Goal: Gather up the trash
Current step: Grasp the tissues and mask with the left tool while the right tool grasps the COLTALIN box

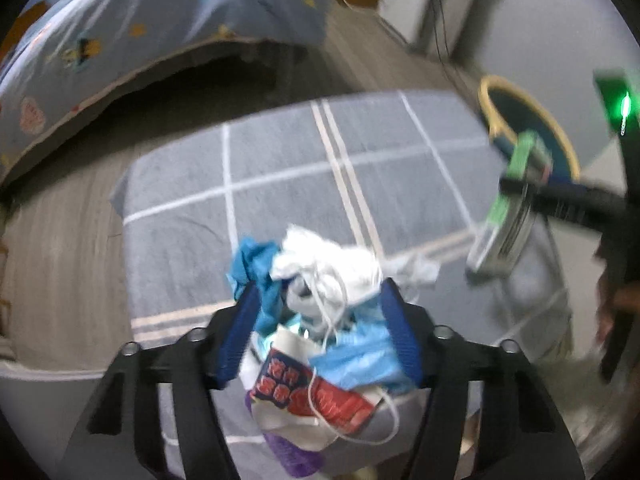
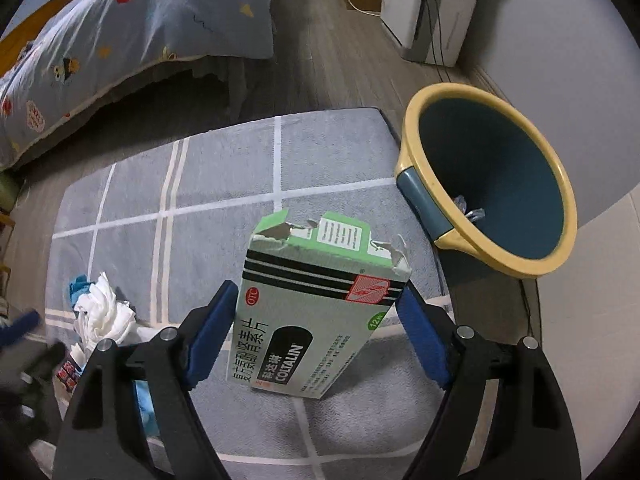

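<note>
Grey rug fills mid-frame; bin upper right, nearly empty. Right gripper pinches the medicine box, lifted. Left gripper straddles the trash pile, grip uncertain. Step: pickup. Next: carry box over bin, release.

The grey rug lies bare from nine to twelve o'clock of the medicine box. At two o'clock the yellow-rimmed bin stands off the rug's corner, its mouth unobstructed. The trash pile crowds eight o'clock. The bed walls off eleven o'clock.
</note>
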The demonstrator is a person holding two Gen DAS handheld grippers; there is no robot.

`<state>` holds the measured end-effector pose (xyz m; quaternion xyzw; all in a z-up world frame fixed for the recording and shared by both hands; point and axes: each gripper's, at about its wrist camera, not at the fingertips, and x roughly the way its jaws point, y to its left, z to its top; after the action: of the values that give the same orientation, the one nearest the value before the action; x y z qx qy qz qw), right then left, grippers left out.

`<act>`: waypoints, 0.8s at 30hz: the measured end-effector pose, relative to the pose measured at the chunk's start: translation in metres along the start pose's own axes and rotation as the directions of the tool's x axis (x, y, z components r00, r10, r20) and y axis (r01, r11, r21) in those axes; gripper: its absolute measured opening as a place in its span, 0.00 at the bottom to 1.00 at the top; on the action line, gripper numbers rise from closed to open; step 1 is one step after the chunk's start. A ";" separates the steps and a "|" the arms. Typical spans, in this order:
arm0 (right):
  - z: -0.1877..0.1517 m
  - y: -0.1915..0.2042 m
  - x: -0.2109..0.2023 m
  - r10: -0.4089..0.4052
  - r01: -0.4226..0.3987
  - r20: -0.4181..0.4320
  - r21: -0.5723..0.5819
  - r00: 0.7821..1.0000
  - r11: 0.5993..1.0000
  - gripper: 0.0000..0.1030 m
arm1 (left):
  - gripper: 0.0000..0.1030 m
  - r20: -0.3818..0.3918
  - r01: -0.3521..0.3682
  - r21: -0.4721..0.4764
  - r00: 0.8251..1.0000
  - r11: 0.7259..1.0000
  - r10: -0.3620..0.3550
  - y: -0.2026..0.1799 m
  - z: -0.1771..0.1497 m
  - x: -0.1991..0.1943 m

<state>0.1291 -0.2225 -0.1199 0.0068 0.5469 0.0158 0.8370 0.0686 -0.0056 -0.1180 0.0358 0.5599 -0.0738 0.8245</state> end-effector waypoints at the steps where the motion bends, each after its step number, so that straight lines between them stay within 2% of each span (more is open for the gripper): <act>1: 0.000 -0.002 0.000 0.004 -0.004 -0.001 0.009 1.000 1.000 0.77 | 0.57 -0.012 0.000 0.014 1.000 1.000 0.000 -0.003 -0.001 0.002; 3: 0.000 -0.008 -0.001 0.013 -0.013 -0.003 0.025 1.000 1.000 0.77 | 0.57 -0.027 -0.018 0.053 0.999 0.998 0.020 -0.010 -0.003 0.008; 10: 0.000 -0.007 0.006 0.040 -0.040 0.003 0.071 0.999 0.997 0.77 | 0.57 0.003 -0.122 0.196 0.992 0.973 0.123 -0.038 -0.001 0.027; 12: 0.000 -0.009 0.005 0.044 -0.044 0.010 0.076 0.999 0.996 0.77 | 0.49 0.026 -0.136 0.215 0.991 0.967 0.133 -0.041 0.001 0.029; 14: 0.001 -0.012 0.004 0.043 -0.044 0.017 0.079 0.999 0.996 0.76 | 0.22 0.049 -0.127 0.205 0.992 0.970 0.119 -0.038 0.004 0.026; 15: 0.001 -0.014 0.002 0.042 -0.044 0.025 0.082 0.999 0.996 0.76 | 0.16 0.058 -0.121 0.195 0.992 0.973 0.111 -0.035 0.007 0.025; 16: 0.001 -0.015 0.000 0.044 -0.046 0.033 0.087 0.999 0.995 0.76 | 0.06 0.070 -0.107 0.181 0.993 0.978 0.096 -0.033 0.008 0.022; 17: 0.002 -0.017 -0.001 0.046 -0.049 0.040 0.092 0.998 0.995 0.76 | 0.03 0.086 -0.091 0.168 0.993 0.982 0.077 -0.030 0.010 0.017; 20: 0.005 -0.020 -0.008 0.057 -0.065 0.073 0.102 0.996 0.993 0.76 | 0.03 0.157 -0.069 0.128 0.986 0.989 0.048 -0.024 0.017 0.003; 24: 0.009 -0.018 -0.020 0.060 -0.071 0.120 0.091 0.991 0.993 0.76 | 0.03 0.224 0.007 0.075 0.974 0.997 -0.024 -0.018 0.025 -0.017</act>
<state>0.1294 -0.2410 -0.0982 0.0655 0.4967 0.0168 0.8653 0.0823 -0.0257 -0.0929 0.0532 0.4604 -0.1044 0.8800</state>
